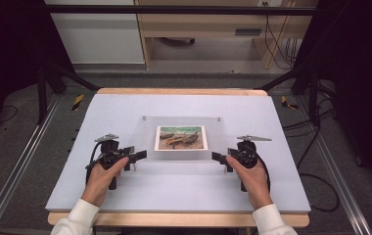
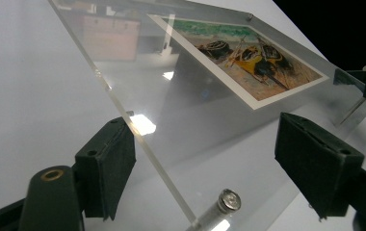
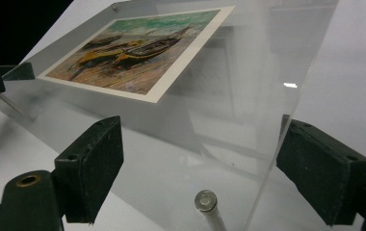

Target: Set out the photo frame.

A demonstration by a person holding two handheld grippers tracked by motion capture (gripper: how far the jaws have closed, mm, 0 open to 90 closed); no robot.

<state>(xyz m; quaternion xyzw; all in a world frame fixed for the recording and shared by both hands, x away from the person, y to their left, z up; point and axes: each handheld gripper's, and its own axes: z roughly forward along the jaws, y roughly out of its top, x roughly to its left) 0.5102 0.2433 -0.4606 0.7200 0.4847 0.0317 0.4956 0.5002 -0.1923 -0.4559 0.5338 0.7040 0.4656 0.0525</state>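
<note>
A clear acrylic plate (image 1: 218, 132) lies on the table's pale mat (image 1: 125, 107), with a boat picture (image 1: 181, 137) at its middle. My left gripper (image 1: 137, 156) stands at the plate's near left corner and my right gripper (image 1: 217, 157) at its near right corner. In the left gripper view the jaws (image 2: 207, 130) stand wide around the plate (image 2: 137, 72): one pad (image 2: 109, 163) sits by its edge, the other (image 2: 316, 163) off it. In the right gripper view the gripper (image 3: 202, 130) is also open around the plate (image 3: 248, 72). A silver bolt (image 2: 229, 199) (image 3: 205, 199) marks each corner.
The mat covers a wooden table whose front edge (image 1: 174, 219) is near the person. Metal rails (image 1: 22, 156) run along both sides. Cables (image 1: 316, 181) lie on the floor at the right. Two small pins (image 1: 144, 118) show at the plate's far corners.
</note>
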